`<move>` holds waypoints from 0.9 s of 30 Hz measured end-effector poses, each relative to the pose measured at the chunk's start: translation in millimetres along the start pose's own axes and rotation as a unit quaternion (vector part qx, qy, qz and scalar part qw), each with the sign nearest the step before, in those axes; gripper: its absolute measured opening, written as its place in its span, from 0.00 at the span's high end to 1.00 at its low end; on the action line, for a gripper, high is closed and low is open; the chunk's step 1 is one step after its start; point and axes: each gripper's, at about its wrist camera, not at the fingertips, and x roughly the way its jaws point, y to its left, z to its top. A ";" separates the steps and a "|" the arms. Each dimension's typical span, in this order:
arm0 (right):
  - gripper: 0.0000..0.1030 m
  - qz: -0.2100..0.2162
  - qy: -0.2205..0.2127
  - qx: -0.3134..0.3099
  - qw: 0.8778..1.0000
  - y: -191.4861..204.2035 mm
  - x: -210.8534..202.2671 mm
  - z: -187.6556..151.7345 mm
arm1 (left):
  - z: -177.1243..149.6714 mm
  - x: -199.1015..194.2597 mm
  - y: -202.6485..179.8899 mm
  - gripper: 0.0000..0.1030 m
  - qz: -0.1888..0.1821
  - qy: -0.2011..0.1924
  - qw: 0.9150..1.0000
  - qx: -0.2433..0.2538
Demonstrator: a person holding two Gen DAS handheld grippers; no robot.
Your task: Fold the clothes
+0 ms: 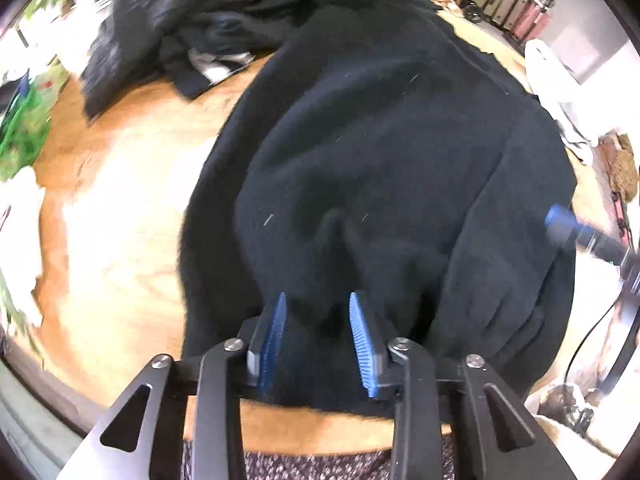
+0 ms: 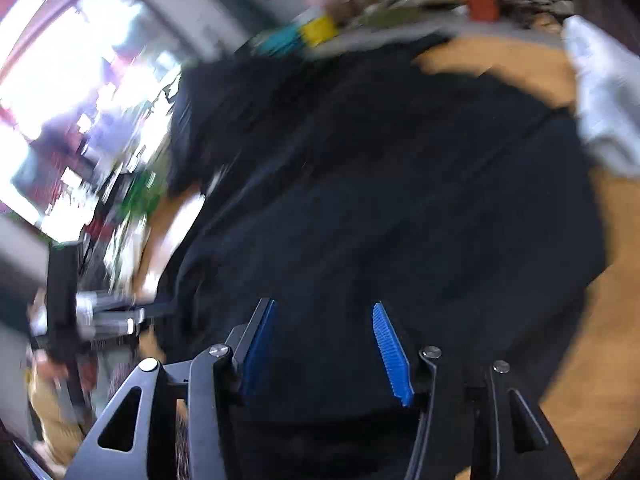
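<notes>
While a dark garment point(image 1: 380, 152) covers the wooden table point(image 1: 120, 208), both grippers' jaws stand spread

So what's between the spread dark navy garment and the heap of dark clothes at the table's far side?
Left wrist view: bare wooden table separates the dark navy garment from the heap of dark clothes; farther back they seem to meet.

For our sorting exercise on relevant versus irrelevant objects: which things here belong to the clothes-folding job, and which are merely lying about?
Belongs to the job:
dark garment spread on the wooden table
pile of dark clothes behind it
left gripper
right gripper

Lying about:
green plant
white cloth
</notes>
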 end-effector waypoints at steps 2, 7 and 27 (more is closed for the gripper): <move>0.48 -0.009 0.031 -0.018 0.999 14.5 19.0 -19.0 | -7.5 -8.0 23.3 0.72 -0.009 -0.018 0.999 -0.027; 0.47 -0.021 0.032 -0.069 0.997 46.9 16.2 -49.3 | -14.2 -26.4 40.4 0.73 -0.041 -0.060 0.997 -0.024; 0.41 -0.135 0.167 -0.190 0.958 71.6 3.0 -122.0 | -98.4 -8.8 -81.1 0.73 0.013 0.021 0.991 0.132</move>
